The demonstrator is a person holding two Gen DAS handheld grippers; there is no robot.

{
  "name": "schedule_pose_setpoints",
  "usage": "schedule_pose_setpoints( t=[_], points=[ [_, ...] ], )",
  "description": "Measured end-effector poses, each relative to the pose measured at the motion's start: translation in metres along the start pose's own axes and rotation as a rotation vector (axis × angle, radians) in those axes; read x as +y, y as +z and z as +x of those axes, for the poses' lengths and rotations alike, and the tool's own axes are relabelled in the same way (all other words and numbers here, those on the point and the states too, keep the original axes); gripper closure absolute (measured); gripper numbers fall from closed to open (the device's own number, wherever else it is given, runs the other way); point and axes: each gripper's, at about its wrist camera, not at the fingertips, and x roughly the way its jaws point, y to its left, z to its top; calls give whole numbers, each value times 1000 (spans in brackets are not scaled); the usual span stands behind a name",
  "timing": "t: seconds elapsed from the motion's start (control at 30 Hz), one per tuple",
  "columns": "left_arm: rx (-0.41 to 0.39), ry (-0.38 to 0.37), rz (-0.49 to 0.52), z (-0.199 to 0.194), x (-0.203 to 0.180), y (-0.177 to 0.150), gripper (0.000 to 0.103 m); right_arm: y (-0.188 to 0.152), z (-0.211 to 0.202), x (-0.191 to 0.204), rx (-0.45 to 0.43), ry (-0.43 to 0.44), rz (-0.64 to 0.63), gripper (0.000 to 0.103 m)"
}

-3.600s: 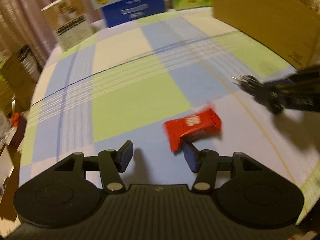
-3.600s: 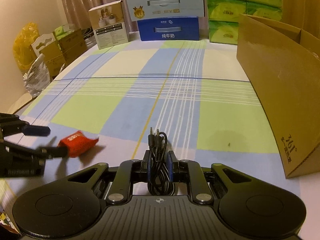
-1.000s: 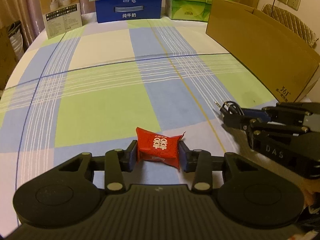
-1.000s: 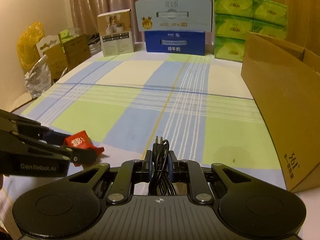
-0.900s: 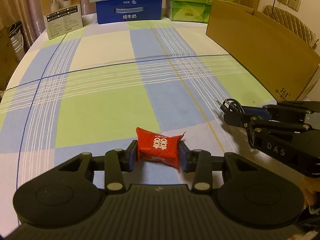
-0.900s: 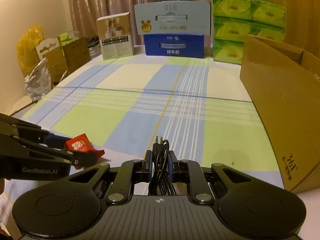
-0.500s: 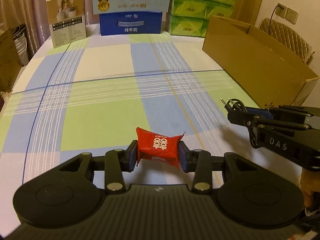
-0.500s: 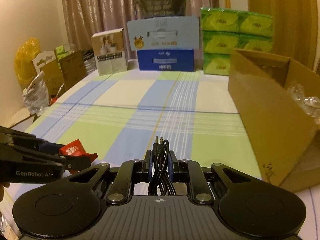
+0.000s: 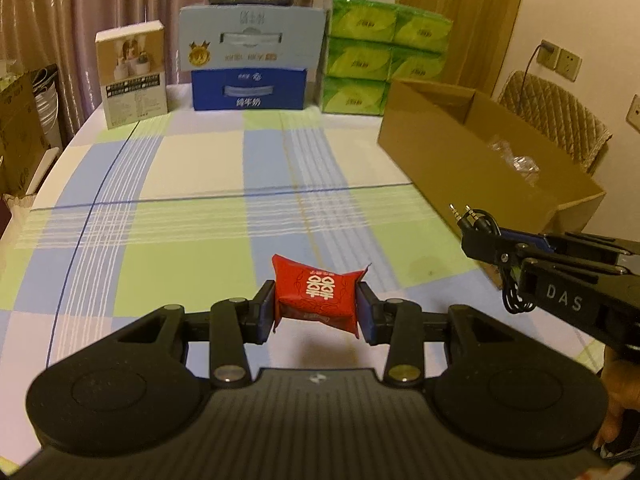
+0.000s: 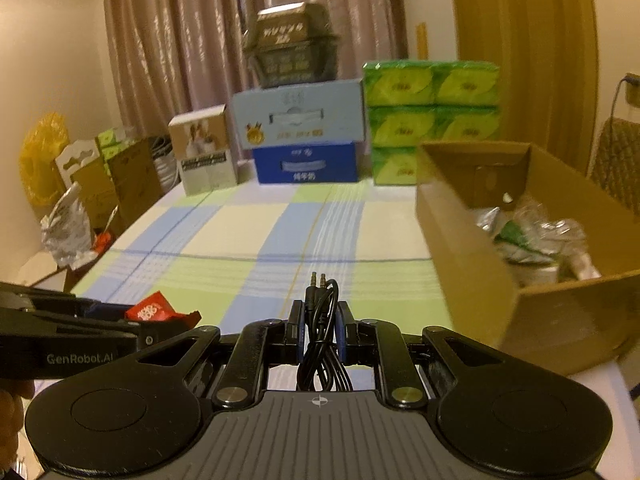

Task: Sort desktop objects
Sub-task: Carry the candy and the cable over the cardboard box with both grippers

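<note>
- Left wrist view: the left claw [image 9: 316, 306] is clamped on a red packet [image 9: 316, 292] with white characters on it, one pad pressing each short end, and the packet is lifted clear of the tabletop [image 9: 180, 208], which wears a blue, green and cream checked cloth.
- Over on the right side the right claw [image 9: 478, 240] pokes in, pinching a bundled black audio cable [image 9: 480, 222] with its two jack plugs sticking out front.
- Behind that claw there's an open cardboard box [image 9: 460, 160] along the right edge of the tabletop, with some clear plastic stuff inside.
- Far edge has a white product box [image 9: 132, 74], a blue carton [image 9: 249, 90] with a pale blue carton [image 9: 250, 42] stacked on top, and green tissue packs [image 9: 376, 58].
- Right wrist view: the right claw [image 10: 318, 326] is shut tight on the audio cable [image 10: 320, 320], plugs pointing up and forward, loops hanging down between the fingers.
- Left claw [image 10: 160, 326] shows at the lower left, still gripping the red packet [image 10: 154, 312] above the near left part of the tabletop [image 10: 240, 240].
- The cardboard box [image 10: 480, 288] sits at the right, just ahead of the right claw, holding crinkly plastic wrappers.
</note>
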Motion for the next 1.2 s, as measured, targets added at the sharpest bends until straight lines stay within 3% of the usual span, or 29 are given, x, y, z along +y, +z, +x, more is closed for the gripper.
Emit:
schedule_pose_setpoints(
  t=[0.67,1.2],
  points=[
    [-82,-70,96,-42,-84,37,67,50,-88,-56,-126,-89,37,91],
    [-107,-183,171,-25,-162,73,67,60,-117,-130,-141,-215,47,91]
  ],
)
